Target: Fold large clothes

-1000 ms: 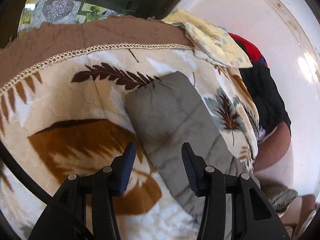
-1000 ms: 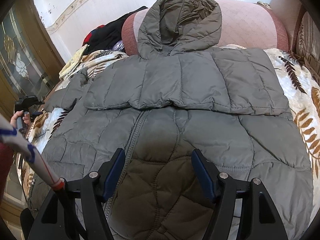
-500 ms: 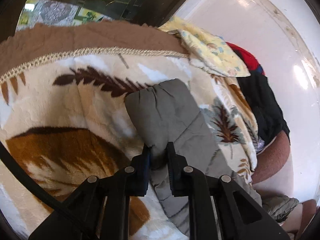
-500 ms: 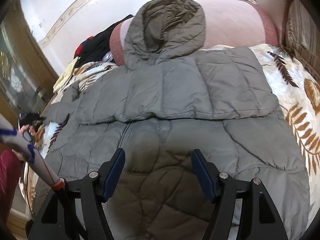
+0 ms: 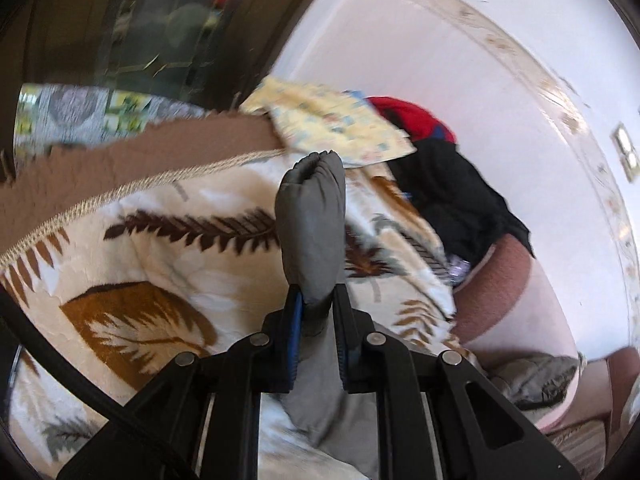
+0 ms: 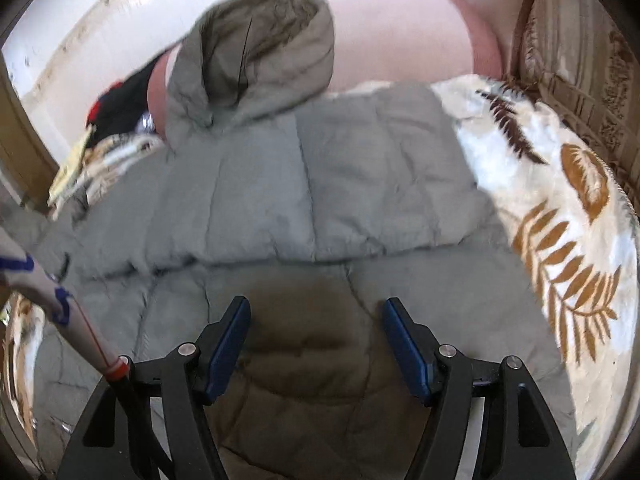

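Observation:
A grey quilted hooded jacket (image 6: 320, 200) lies spread on a leaf-patterned blanket (image 6: 560, 240), its hood (image 6: 256, 52) resting against a pink bolster. One sleeve is folded across the chest. In the left wrist view my left gripper (image 5: 316, 312) is shut on the jacket's other sleeve (image 5: 312, 220), whose cuff sticks up past the fingertips, lifted off the blanket (image 5: 140, 264). My right gripper (image 6: 316, 320) hovers open over the jacket's lower front, nothing between its fingers.
A yellow patterned cloth (image 5: 332, 124), a red garment (image 5: 412, 116) and a black garment (image 5: 460, 196) lie piled at the bed's far corner by the white wall. A pink bolster (image 6: 400, 32) runs along the head. A patterned cushion (image 6: 580, 80) stands at the right.
My left gripper closed on the sleeve and raised it off the blanket, so the cuff now stands up. My right gripper, still open, shifted a little over the jacket.

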`<state>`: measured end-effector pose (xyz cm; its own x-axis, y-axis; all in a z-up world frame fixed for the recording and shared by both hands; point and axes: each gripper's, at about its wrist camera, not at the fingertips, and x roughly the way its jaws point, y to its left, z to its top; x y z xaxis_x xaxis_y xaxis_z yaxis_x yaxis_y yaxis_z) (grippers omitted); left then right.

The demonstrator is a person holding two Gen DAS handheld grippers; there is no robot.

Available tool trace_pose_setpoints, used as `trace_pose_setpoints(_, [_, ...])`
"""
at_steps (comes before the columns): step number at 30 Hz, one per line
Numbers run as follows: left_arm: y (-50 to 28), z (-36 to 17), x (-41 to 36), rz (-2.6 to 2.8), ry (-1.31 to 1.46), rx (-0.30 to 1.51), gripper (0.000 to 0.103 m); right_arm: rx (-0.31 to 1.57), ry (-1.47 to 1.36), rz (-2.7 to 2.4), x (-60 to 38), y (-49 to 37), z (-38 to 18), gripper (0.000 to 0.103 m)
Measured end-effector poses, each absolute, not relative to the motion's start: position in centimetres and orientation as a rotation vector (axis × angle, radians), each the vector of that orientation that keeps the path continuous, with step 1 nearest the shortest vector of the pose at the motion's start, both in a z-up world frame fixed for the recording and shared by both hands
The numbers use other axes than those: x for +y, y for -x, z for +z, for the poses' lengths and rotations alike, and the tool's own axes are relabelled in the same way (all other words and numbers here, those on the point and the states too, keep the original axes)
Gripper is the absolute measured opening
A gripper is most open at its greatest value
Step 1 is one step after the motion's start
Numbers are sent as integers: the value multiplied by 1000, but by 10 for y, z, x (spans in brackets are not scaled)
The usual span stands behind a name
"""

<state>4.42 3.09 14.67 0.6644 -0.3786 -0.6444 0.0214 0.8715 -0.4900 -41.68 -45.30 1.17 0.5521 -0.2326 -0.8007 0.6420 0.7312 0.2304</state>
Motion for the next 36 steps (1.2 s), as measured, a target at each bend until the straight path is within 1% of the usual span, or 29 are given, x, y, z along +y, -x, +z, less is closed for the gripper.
trace_pose_setpoints(3, [-26, 177, 11, -285, 433, 783, 14, 844, -505, -546, -445, 413, 13, 73])
trace_pose_setpoints(9, [23, 242, -36, -408, 369, 702, 14, 795, -522, -545, -444, 420, 22, 73])
trace_pose_setpoints(12, [41, 260, -57, -452, 341, 702, 14, 786, -540, -545, -447, 421, 24, 73])
trace_pose_setpoints(13, [44, 263, -63, -459, 345, 716, 19, 775, -557, -543, -448, 425, 25, 73])
trace_pose_setpoints(14, [46, 263, -67, -469, 352, 736, 29, 770, -567, -539, -448, 426, 26, 73])
trace_pose_setpoints(15, [46, 261, -70, -460, 351, 746, 36, 765, -578, -532, -449, 429, 27, 73])
trace_pose_setpoints(16, [46, 259, -70, -444, 346, 749, 52, 763, -580, -528, -448, 431, 28, 73])
trace_pose_setpoints(17, [45, 252, -67, -412, 347, 752, 61, 762, -575, -526, -447, 432, 29, 73])
trace_pose_setpoints(19, [39, 235, -58, -376, 353, 766, 62, 766, -565, -523, -446, 433, 29, 73])
trace_pose_setpoints(22, [16, 197, -35, -299, 345, 837, 62, 769, -575, -517, -447, 430, 26, 73])
trace_pose_setpoints(27, [-23, 129, 26, -198, 455, 932, 62, 796, -551, -501, -440, 420, 21, 73])
trace_pose_setpoints(29, [-35, 106, 47, -161, 479, 949, 56, 801, -541, -496, -438, 418, 20, 73])
trace_pose_setpoints(33, [-59, 66, 78, -117, 563, 986, 53, 811, -514, -494, -434, 412, 18, 73])
trace_pose_setpoints(36, [-73, 50, 88, -103, 586, 983, 53, 821, -488, -500, -430, 408, 14, 73])
